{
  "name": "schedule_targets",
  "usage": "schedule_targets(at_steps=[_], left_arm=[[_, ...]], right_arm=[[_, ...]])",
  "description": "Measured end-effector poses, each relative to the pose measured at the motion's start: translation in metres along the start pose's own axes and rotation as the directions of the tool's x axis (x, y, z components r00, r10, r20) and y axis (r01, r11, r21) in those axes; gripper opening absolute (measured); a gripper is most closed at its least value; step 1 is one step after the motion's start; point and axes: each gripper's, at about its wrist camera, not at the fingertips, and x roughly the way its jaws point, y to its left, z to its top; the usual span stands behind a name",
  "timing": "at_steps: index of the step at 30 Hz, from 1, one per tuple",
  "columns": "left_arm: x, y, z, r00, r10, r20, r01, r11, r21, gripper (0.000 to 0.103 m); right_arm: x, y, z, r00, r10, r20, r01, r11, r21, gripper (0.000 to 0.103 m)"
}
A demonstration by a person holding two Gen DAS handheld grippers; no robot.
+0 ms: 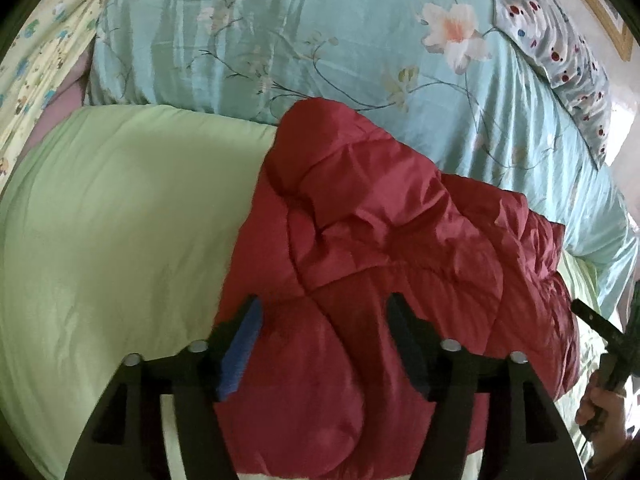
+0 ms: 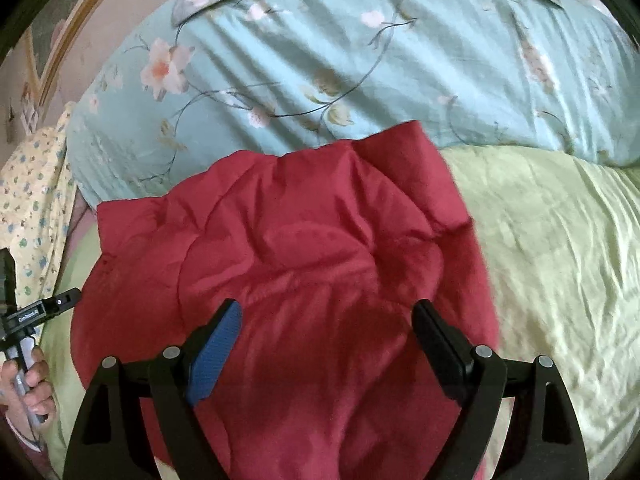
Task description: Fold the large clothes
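A red quilted puffer garment (image 1: 380, 248) lies bunched in a thick pile on the pale green sheet (image 1: 120, 220). It also shows in the right wrist view (image 2: 300, 248). My left gripper (image 1: 324, 312) is open, its jaws spread wide above the garment's near edge with red fabric between them, not pinched. My right gripper (image 2: 328, 316) is open too, hovering over the near part of the garment. The right gripper's body and the hand holding it show at the left wrist view's right edge (image 1: 604, 352). The left gripper's body shows at the right wrist view's left edge (image 2: 24, 320).
A light blue floral duvet (image 1: 300, 40) lies heaped behind the garment. A grey pillow with red and blue dots (image 1: 560, 52) sits at the back right. A yellow patterned cloth (image 1: 44, 64) lies at the left. A framed picture (image 1: 608, 12) hangs on the wall.
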Motion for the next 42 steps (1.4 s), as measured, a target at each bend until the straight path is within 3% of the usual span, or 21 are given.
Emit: schedule_targets(at_steps=[5, 11, 29, 38, 42], left_arm=[[-0.007, 0.017, -0.005, 1.0, -0.027, -0.011, 0.027, 0.999, -0.037, 0.079], [-0.01, 0.045, -0.009, 0.996, -0.083, -0.034, 0.078, 0.989, -0.128, 0.079], [0.004, 0.068, -0.013, 0.986, -0.162, -0.047, 0.151, 0.972, -0.182, 0.088], [0.031, 0.075, -0.012, 0.968, -0.236, -0.081, 0.21, 0.946, -0.245, 0.096], [0.048, 0.074, -0.01, 0.95, -0.297, -0.101, 0.261, 0.927, -0.27, 0.099]], right_arm=[[-0.017, -0.018, -0.01, 1.0, 0.002, -0.006, -0.002, 0.999, 0.049, 0.088], [-0.03, -0.043, -0.019, 1.0, -0.008, -0.009, 0.009, 0.993, 0.114, 0.088], [-0.023, -0.08, -0.039, 0.997, 0.04, -0.063, -0.022, 0.963, 0.269, 0.088], [-0.001, -0.095, -0.044, 0.987, 0.124, -0.107, -0.077, 0.928, 0.364, 0.088], [0.012, -0.097, -0.044, 0.979, 0.156, -0.131, -0.093, 0.915, 0.393, 0.09]])
